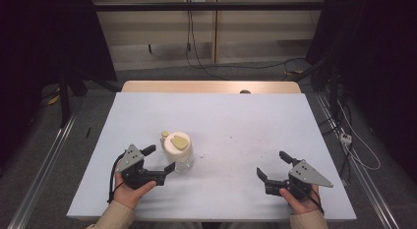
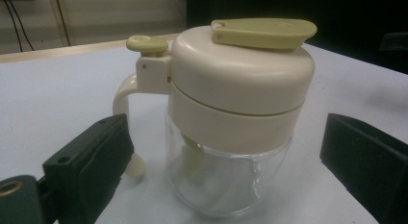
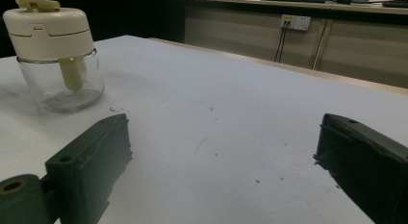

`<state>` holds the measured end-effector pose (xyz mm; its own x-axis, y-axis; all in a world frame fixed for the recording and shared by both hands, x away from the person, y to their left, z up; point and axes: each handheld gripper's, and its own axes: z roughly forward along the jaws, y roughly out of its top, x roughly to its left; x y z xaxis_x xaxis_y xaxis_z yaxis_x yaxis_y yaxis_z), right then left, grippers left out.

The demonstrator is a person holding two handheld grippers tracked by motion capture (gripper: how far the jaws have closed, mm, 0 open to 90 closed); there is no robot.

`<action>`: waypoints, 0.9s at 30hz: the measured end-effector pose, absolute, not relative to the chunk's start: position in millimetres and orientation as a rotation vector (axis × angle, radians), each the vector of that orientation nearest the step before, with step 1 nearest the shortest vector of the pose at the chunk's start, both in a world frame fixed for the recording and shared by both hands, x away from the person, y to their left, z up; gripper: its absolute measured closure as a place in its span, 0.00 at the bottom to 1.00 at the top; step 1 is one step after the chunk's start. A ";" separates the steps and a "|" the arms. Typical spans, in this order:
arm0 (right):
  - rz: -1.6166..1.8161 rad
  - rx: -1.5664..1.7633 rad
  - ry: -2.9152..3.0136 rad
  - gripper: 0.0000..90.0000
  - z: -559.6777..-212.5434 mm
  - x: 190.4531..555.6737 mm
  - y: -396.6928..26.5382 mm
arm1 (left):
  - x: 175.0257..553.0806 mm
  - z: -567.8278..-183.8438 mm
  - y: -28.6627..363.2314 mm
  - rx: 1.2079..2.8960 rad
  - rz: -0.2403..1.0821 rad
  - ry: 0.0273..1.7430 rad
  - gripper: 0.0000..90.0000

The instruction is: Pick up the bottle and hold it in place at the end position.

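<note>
A clear glass jar [image 1: 183, 160] with a cream lid [image 1: 176, 145], a handle and a yellow-green flap on top stands left of the table's middle. In the left gripper view the jar [image 2: 226, 176] is close ahead, its lid [image 2: 240, 75] tilted slightly. My left gripper [image 1: 158, 158] is open, its jaws standing either side of the jar without touching it. My right gripper [image 1: 273, 165] is open near the front right, nothing between its fingers. In the right gripper view the jar [image 3: 60, 80] stands far off at the upper left.
The white tabletop [image 1: 236, 121] has small dark specks [image 1: 251, 150] right of the middle. A wooden strip [image 1: 211, 86] runs along its far edge. Cables [image 1: 196, 52] lie on the floor beyond, and metal rails [image 1: 44, 160] flank the table.
</note>
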<state>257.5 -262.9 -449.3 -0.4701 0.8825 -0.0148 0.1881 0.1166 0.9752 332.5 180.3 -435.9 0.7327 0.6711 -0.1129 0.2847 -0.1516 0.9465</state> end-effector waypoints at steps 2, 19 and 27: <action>1.397 1.042 1.764 0.05 -449.1 257.5 -262.6 | 333.7 -436.6 177.0 1.742 0.394 0.761 0.04; 1.400 1.041 1.759 0.05 -448.8 257.7 -262.4 | 340.5 -440.3 159.3 1.778 0.416 0.792 0.05; 1.402 1.039 1.761 0.05 -448.6 257.6 -261.9 | 342.9 -442.1 152.9 1.775 0.417 0.800 0.05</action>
<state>257.6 -261.9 -448.6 -0.4741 0.8804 -0.0129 0.1846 0.1137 0.9762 342.9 152.9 -442.1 0.7107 0.6958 -0.1038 0.3133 -0.1809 0.9322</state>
